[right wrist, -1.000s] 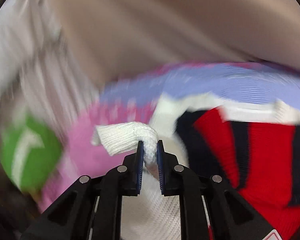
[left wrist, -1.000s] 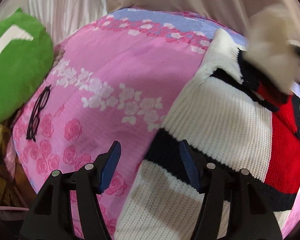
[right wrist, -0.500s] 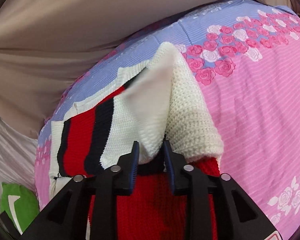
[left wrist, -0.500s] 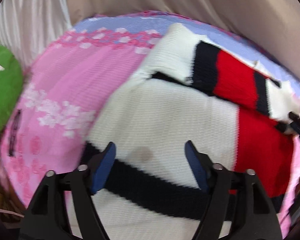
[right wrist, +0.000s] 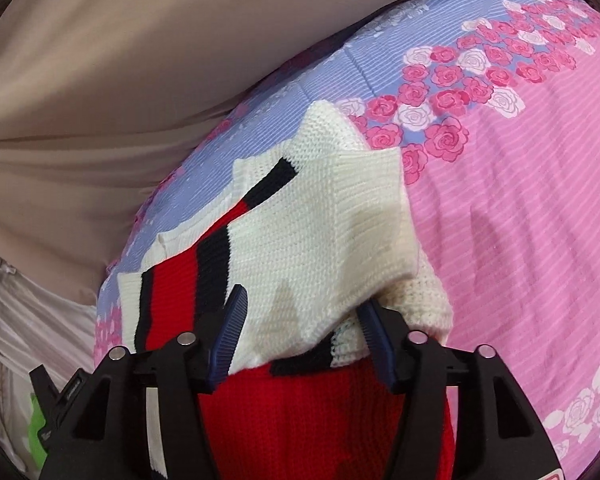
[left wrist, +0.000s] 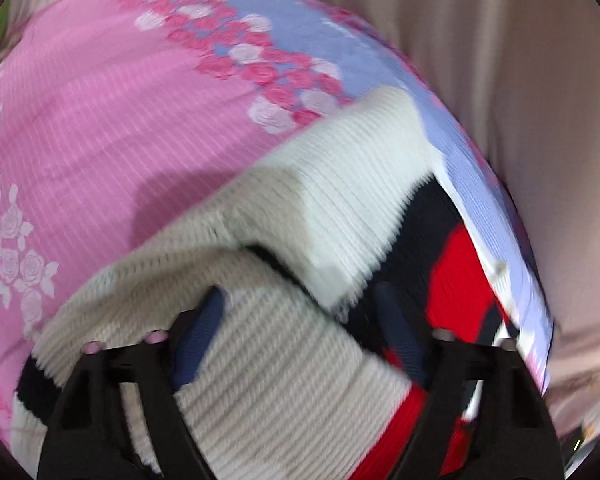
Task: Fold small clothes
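A knitted sweater [right wrist: 312, 240], cream with red and navy stripes, is laid on the bed's pink and lilac rose-print bedspread [right wrist: 520, 200], one cream sleeve folded over its body. Both the left tool [left wrist: 300, 344] and right tool [right wrist: 304, 336] are held wide apart above it, nothing gripped.

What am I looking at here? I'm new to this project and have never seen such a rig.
No robot: a person holds a two-finger clamp in each hand, each with a fisheye camera looking along its fingers. One picture is from the left gripper, the other from the right gripper. The black prongs with blue pads are the fingers. Both grippers are open, holding nothing. Below them lies a knitted sweater, cream with red and navy stripes, its sleeve folded across the body, on a pink and lilac rose-print bedsheet.
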Available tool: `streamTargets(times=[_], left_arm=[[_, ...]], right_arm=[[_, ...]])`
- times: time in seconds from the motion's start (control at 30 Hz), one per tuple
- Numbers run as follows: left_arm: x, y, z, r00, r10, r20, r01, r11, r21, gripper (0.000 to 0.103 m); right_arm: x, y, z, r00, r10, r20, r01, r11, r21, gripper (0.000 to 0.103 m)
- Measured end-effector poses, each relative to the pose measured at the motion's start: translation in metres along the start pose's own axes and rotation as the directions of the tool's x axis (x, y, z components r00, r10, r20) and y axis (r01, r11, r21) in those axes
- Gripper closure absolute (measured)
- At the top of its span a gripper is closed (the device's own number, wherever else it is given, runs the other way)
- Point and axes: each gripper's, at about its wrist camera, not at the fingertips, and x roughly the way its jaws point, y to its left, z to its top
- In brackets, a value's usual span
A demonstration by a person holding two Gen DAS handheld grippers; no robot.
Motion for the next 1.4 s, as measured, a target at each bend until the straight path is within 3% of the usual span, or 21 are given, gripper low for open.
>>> streamTargets(times=[0.03,0.07,0.1,0.13,0.17,0.23,0.3,0.33,0.4,0.47,0.53,0.63,0.7,0.77,0.87,0.97,1.03,1.1,1.13,1.33,1.4], left_arm=[[0.000,0.002,0.004,1.000,0.012,0.012,-0.012,0.999,-0.033,0.047],[-0.002,0.004,0.008,0.999,0.005,0.036,-0.003,0.998,-0.061,0.052],[-0.004,0.004,0.011,0.999,-0.003,0.049,0.006,0.998,-0.068,0.066],[-0.007,0.001,0.016,0.998,-0.011,0.060,0.015,0.998,-0.064,0.084],[-0.010,-0.001,0.020,0.998,-0.020,0.066,0.024,0.998,-0.056,0.091],[-0.029,-0.005,0.025,0.989,-0.050,0.136,0.057,0.997,-0.046,0.093],[-0.052,-0.004,0.025,0.970,-0.041,0.239,0.046,0.999,-0.016,0.093],[-0.055,-0.002,0.026,0.967,-0.023,0.254,0.027,1.000,-0.013,0.093],[-0.042,0.004,0.025,0.970,0.024,0.243,-0.023,1.000,-0.007,0.093],[-0.012,0.009,0.026,0.986,0.069,0.149,-0.069,0.998,-0.008,0.093],[-0.004,0.018,0.022,0.990,0.062,0.123,-0.059,0.998,-0.033,0.093],[-0.007,0.017,0.016,0.986,0.073,0.152,-0.074,0.997,0.005,0.091],[-0.005,0.016,0.013,0.987,0.075,0.141,-0.077,0.997,0.010,0.091],[-0.003,0.015,0.010,0.988,0.080,0.134,-0.083,0.996,0.022,0.091],[-0.008,0.012,0.011,0.986,0.080,0.148,-0.088,0.995,0.050,0.091],[-0.004,0.012,0.010,0.986,0.089,0.139,-0.098,0.993,0.063,0.090],[0.002,0.011,0.010,0.987,0.099,0.129,-0.111,0.990,0.083,0.090],[0.000,0.008,0.008,0.985,0.109,0.134,-0.123,0.987,0.107,0.089],[-0.002,0.007,0.007,0.986,0.106,0.129,-0.121,0.986,0.117,0.089],[-0.031,0.014,-0.005,0.983,0.126,0.134,-0.151,0.968,0.200,0.067],[-0.042,0.019,-0.016,0.978,0.151,0.142,-0.183,0.952,0.246,0.065]], right_arm=[[0.002,0.004,0.002,1.000,-0.013,0.003,0.013,1.000,-0.019,0.066],[0.003,0.008,0.003,1.000,-0.015,0.004,0.015,0.999,-0.034,0.078],[0.004,0.013,0.006,1.000,-0.010,0.004,0.010,0.999,-0.050,0.094],[0.005,0.018,0.008,1.000,-0.001,0.000,0.001,0.998,-0.063,0.093],[0.000,0.028,0.011,1.000,0.030,0.007,-0.029,0.996,-0.089,0.094],[-0.028,0.055,0.016,0.986,0.152,0.062,-0.140,0.975,-0.171,0.095],[-0.066,0.079,0.016,0.942,0.302,0.149,-0.252,0.925,-0.285,0.095],[-0.074,0.081,0.013,0.938,0.299,0.176,-0.233,0.919,-0.318,0.095],[-0.040,0.063,0.011,0.984,0.130,0.124,-0.085,0.945,-0.317,0.096],[0.009,0.031,0.006,0.999,-0.034,-0.008,0.031,0.967,-0.254,0.096],[0.015,0.019,0.003,0.999,-0.011,-0.040,0.003,0.982,-0.189,0.096],[-0.019,0.029,0.005,0.992,0.111,0.064,-0.096,0.975,-0.199,0.096],[-0.013,0.022,0.003,0.996,0.060,0.060,-0.047,0.979,-0.200,0.096],[0.015,0.005,-0.002,0.998,-0.054,-0.027,0.048,0.981,-0.187,0.096],[-0.005,0.012,0.001,0.999,0.036,0.027,-0.032,0.988,-0.151,0.096],[-0.035,0.038,0.008,0.983,0.137,0.120,-0.108,0.970,-0.217,0.096],[-0.024,0.034,0.008,0.992,0.077,0.104,-0.049,0.968,-0.246,0.096],[0.015,0.015,0.000,0.996,-0.085,-0.021,0.077,0.964,-0.254,0.096],[0.019,0.006,-0.005,0.995,-0.087,-0.048,0.073,0.968,-0.240,0.096],[-0.055,0.042,-0.020,0.973,-0.153,0.174,0.201,0.929,-0.310,0.084],[-0.051,0.069,-0.022,0.989,-0.076,0.124,0.117,0.920,-0.373,0.084]])
